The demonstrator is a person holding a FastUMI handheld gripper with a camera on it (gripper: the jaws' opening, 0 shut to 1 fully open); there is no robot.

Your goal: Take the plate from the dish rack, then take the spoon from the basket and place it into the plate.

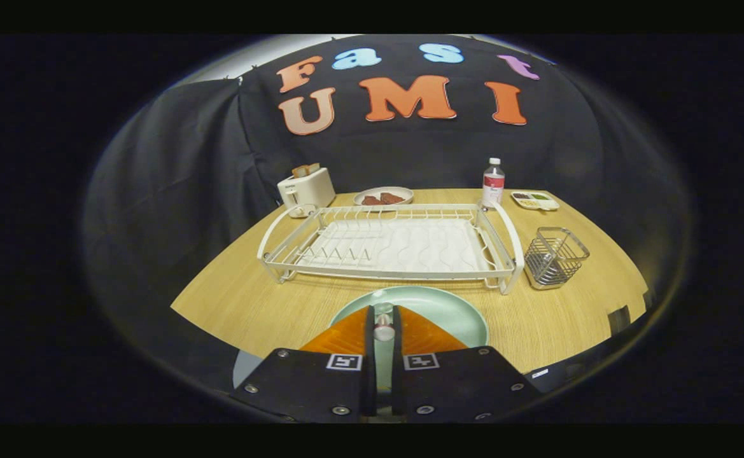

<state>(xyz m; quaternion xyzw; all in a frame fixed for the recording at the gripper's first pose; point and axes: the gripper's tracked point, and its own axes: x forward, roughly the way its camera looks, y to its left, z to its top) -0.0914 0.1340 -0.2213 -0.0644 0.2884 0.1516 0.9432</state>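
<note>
A pale green plate (451, 312) lies on the wooden table (263, 305), just in front of the white dish rack (384, 273). My gripper (383, 313) hangs over the near part of the plate. Its fingers are drawn close together on a small silvery spoon (383, 328), which stands in the narrow gap between them. The spoon's far end pokes out past the fingertips above the plate. Whether it touches the plate I cannot tell. The wire basket (555, 256) stands to the right of the rack, and its inside looks bare.
Behind the rack stand a white toaster (306, 189) with bread in it, a dish of brown food (383, 196), a clear bottle (492, 182) and a small snack tray (534, 200). Black cloth walls close in the table at the back and left.
</note>
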